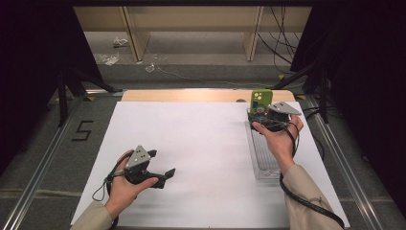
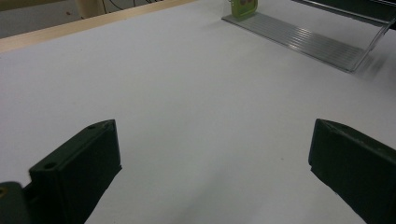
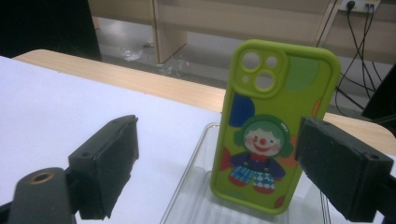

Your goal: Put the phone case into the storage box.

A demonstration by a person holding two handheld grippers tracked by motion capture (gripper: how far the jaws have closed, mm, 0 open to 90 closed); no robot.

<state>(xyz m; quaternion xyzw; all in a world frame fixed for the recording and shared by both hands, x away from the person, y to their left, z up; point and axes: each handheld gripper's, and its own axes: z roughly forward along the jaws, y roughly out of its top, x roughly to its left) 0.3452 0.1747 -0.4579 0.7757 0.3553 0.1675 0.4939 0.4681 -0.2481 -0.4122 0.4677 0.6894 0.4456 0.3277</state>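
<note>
High view puts a white sheet [image 1: 201, 158] over most of the table [image 1: 201, 95], with a strip of bare wood showing along the far edge at twelve o'clock. At about eight o'clock on the sheet the person's left hand [image 1: 125, 184] holds the left gripper [image 1: 163, 167], its two black jaws spread wide with nothing between them, pointing toward two o'clock across bare paper. At about two o'clock the right hand [image 1: 280, 139] holds the right gripper [image 1: 258, 118] over the far end of a clear ribbed tray [image 1: 264, 160] that lies lengthwise near the sheet's right edge. A green phone case [image 1: 261, 101] stands upright at that far end of the tray, camera cut-outs at the top. Right gripper view shows the phone case [image 3: 275, 126] close up, printed with a cartoon clown figure and coloured spots, its lower edge resting in the tray [image 3: 196, 196]. The right gripper's jaws stand apart on either side of it: the left jaw is well clear, while the right jaw overlaps the case's edge, and I cannot tell whether it touches; the case is not clamped. Left gripper view looks across the sheet [image 2: 196, 102] to the tray [image 2: 303, 39] and the case [image 2: 243, 8] at one o'clock, far off.
</note>
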